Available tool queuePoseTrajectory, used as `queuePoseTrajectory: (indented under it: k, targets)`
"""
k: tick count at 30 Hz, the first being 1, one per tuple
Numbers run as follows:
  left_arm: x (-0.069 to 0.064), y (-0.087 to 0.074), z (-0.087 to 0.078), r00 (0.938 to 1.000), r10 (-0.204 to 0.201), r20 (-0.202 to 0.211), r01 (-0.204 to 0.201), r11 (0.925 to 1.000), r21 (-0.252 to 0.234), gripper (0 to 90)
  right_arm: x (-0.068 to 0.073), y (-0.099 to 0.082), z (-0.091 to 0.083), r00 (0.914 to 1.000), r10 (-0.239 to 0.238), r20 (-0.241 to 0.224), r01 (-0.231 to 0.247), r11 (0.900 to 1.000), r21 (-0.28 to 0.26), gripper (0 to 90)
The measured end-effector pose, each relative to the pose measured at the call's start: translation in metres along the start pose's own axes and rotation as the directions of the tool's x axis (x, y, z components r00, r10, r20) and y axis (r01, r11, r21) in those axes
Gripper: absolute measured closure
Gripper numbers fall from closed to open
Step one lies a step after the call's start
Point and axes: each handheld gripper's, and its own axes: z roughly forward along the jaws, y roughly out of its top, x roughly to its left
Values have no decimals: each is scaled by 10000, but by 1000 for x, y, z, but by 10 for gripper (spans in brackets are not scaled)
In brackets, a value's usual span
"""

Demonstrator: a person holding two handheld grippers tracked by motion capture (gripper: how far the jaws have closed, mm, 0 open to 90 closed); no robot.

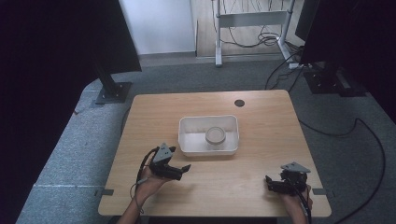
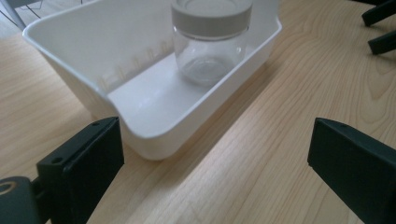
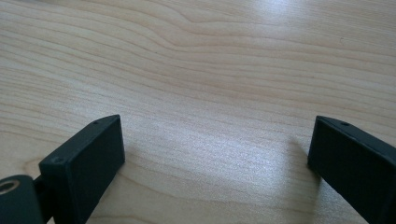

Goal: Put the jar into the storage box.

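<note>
- Nearest the camera, a person's two hands come in over the table's (image 1: 261,112) front edge, each holding a gripper; both rest low by that edge, well apart from each other.
- The right gripper (image 1: 270,183) sits near the front right corner, its jaws spread wide and holding nothing; in its own view the jaws frame bare wood grain (image 3: 210,93) only.
- The left gripper (image 1: 186,168) lies a little farther in, left of centre, jaws also spread wide and empty, aimed toward the tray. In its own view the tray's near corner sits just beyond and between the jaws, close to the left one; whether it touches cannot be told.
- Past it, at the middle of the table, stands a white tray (image 1: 185,140), its long side running across the table.
- Inside the tray a clear jar (image 1: 215,136) stands upright, right of the tray's centre, a pale lid (image 2: 211,11) on top; the jar looks empty.
- Progress, as a judgement: the work appears barely begun. Nothing is grasped, the lid is on and the jar stands in the tray. Reaching in, gripping the jar and dealing with it all seem left to do, with the left gripper best placed to start.
- Behind the tray, a dark round hole (image 1: 239,103) marks the table's far edge; beyond it are grey carpet, cables and stand feet.
</note>
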Motion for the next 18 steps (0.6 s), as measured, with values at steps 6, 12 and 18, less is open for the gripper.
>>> queuePoseTrajectory:
  k: [6, 12, 18]
  targets:
    - [3, -18, -1, 9999, -8, -114, 11, 9996, 273, 34, 0, 0, 0, 10000, -1, 8, 1, 10000, -3, 33]
    - [5, -34, -1, 9999, -45, -149, 54, 9984, 563, 35, 0, 0, 0, 10000, 6, 11, -6, 10000, -4, 34]
    - [7, -47, 0, 9996, -36, -275, 61, 9957, 920, 39, 0, 0, 0, 10000, 18, 21, -18, 10000, -13, 36]
